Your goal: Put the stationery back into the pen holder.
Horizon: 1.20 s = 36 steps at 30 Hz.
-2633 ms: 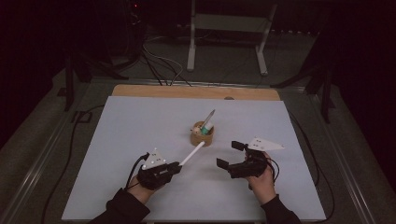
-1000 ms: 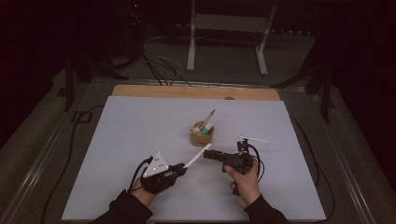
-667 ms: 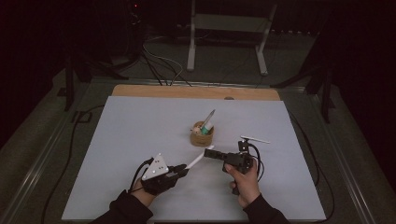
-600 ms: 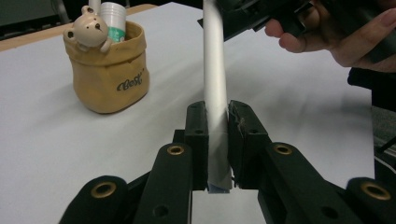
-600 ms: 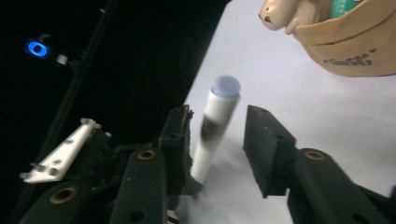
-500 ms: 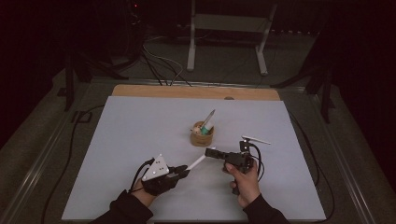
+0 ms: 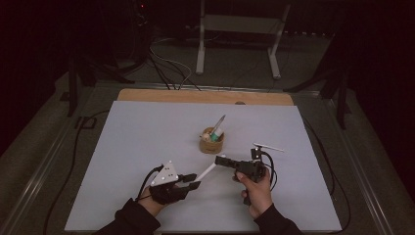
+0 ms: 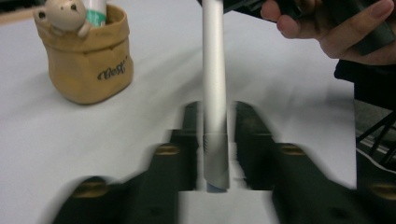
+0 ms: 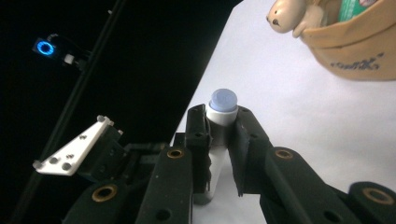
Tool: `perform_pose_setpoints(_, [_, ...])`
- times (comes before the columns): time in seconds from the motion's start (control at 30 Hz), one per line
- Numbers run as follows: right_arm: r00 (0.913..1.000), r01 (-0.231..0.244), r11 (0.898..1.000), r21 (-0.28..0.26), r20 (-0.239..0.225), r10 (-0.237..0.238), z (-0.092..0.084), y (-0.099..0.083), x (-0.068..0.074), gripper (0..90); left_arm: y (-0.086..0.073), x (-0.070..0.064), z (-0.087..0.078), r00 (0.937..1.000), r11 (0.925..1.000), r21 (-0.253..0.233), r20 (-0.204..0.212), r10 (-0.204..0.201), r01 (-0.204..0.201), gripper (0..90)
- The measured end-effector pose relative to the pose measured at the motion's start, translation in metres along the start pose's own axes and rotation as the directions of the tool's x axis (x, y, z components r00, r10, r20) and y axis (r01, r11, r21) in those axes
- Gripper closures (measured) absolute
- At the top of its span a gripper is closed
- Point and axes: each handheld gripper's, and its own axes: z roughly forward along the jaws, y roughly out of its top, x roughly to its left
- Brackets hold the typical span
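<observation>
Both grippers meet on the white pen [image 7: 208, 170] above the table [image 7: 122, 147]: my right gripper [image 9: 219, 126] has just clamped its capped end, my left gripper [image 8: 215, 135] has just been loosening, pen between its jaws, handover nearly done, beside the holder [image 7: 212, 142].

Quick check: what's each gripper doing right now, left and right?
Left gripper: jaws just easing open, white pen between them, grip unclear.
Right gripper: just closed, shut on the pen's other end.
</observation>
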Motion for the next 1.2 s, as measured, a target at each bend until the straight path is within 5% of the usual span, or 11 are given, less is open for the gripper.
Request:
perform_pose_setpoints(0.23, [0.9920,0.110,0.994,0.003,0.061,-0.110,-0.002,0.002,0.007,78.0,0.001,-0.001,0.002,0.9991,0.9991,0.031,-0.032,-0.028,0.029,41.4])
perform_pose_setpoints(0.6, [0.9747,0.200,0.980,-0.001,0.102,-0.199,-0.006,0.005,0.017,78.0,0.004,0.000,-0.001,0.9964,0.9973,0.048,-0.068,-0.051,0.055,20.0])
perform_pose_setpoints(0.8, [0.9475,0.288,0.958,0.004,0.145,-0.285,-0.010,0.008,0.028,78.0,0.005,0.001,-0.004,0.9948,0.9960,0.055,-0.078,-0.066,0.070,15.4])
perform_pose_setpoints(0.97, [0.9316,0.325,0.946,0.007,0.170,-0.321,-0.013,0.012,0.032,78.0,0.001,0.005,-0.006,0.9972,0.9934,0.091,-0.033,-0.068,0.070,2.0])
perform_pose_setpoints(1.2, [0.9080,0.375,0.927,0.014,0.196,-0.370,-0.016,0.016,0.039,78.0,-0.003,0.007,-0.008,0.9970,0.9923,0.099,-0.026,-0.072,0.075,0.4])
